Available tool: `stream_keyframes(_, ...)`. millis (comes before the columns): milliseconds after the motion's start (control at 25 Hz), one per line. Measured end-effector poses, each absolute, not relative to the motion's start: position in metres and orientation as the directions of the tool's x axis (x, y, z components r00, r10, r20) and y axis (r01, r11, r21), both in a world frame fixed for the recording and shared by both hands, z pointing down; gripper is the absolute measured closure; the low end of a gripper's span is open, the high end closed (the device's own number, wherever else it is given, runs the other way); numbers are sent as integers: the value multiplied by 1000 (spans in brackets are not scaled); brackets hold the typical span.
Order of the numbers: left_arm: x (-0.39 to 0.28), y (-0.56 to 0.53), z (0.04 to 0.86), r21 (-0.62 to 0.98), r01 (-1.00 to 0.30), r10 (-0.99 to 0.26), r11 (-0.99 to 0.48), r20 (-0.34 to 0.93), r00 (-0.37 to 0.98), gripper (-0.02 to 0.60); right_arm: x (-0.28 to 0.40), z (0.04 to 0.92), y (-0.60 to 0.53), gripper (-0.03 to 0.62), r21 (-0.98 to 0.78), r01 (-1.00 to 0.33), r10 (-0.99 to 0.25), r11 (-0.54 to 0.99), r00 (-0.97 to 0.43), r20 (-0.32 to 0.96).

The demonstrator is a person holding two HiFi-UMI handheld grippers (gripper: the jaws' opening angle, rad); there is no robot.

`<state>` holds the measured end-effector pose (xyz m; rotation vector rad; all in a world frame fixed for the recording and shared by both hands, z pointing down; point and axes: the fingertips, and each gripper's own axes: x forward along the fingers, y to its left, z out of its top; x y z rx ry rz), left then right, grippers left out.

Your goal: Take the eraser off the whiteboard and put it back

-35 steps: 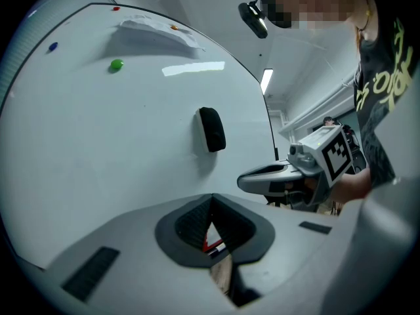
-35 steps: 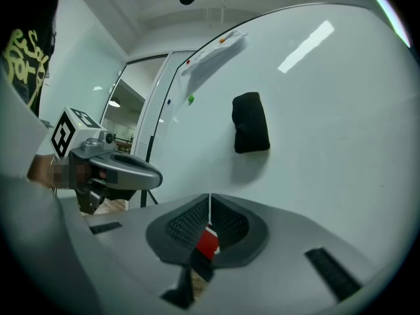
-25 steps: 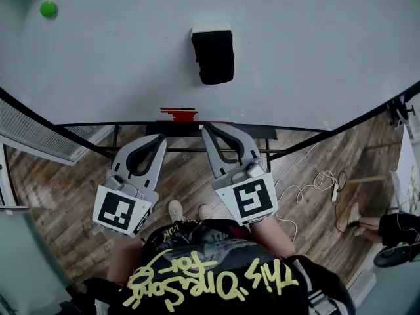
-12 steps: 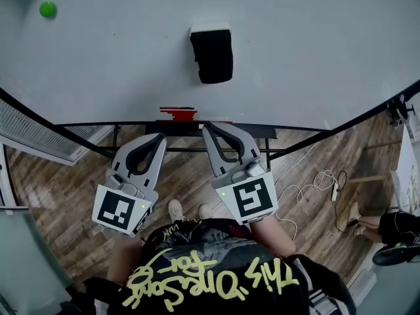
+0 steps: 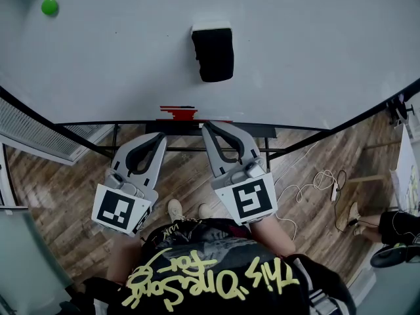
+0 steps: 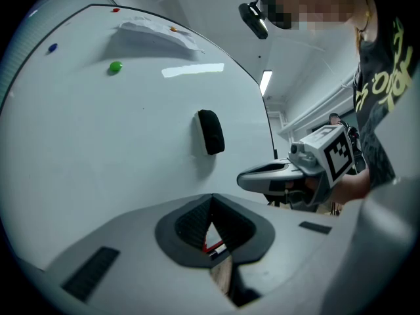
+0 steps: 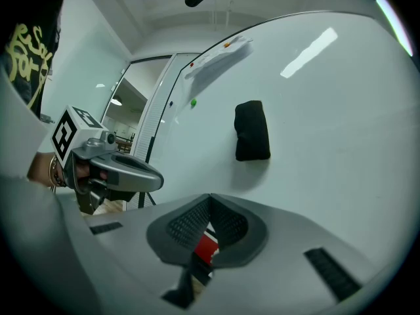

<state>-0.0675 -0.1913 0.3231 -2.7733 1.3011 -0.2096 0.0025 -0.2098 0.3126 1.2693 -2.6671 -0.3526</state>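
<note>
The black eraser (image 5: 212,54) sits stuck on the whiteboard (image 5: 315,44), well above its lower edge. A green magnet (image 5: 49,6) is far off toward the upper left. Below the board, the person holds the left hand-held gripper (image 5: 159,138) and the right hand-held gripper (image 5: 209,128) side by side. Both have their jaws together on nothing, with their tips near the red marker (image 5: 178,114) on the tray.

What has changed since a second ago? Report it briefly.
Nothing visibly changed. The eraser still sticks to the whiteboard. The left gripper and right gripper stay shut and empty, held side by side near the board's lower edge.
</note>
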Motion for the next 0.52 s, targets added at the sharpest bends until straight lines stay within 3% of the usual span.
stream_keyframes(520,-68,-190,323,-122,-758,-768,-641,95,634,575,4,308,-210,585,267,-757,-789,596,-613,22)
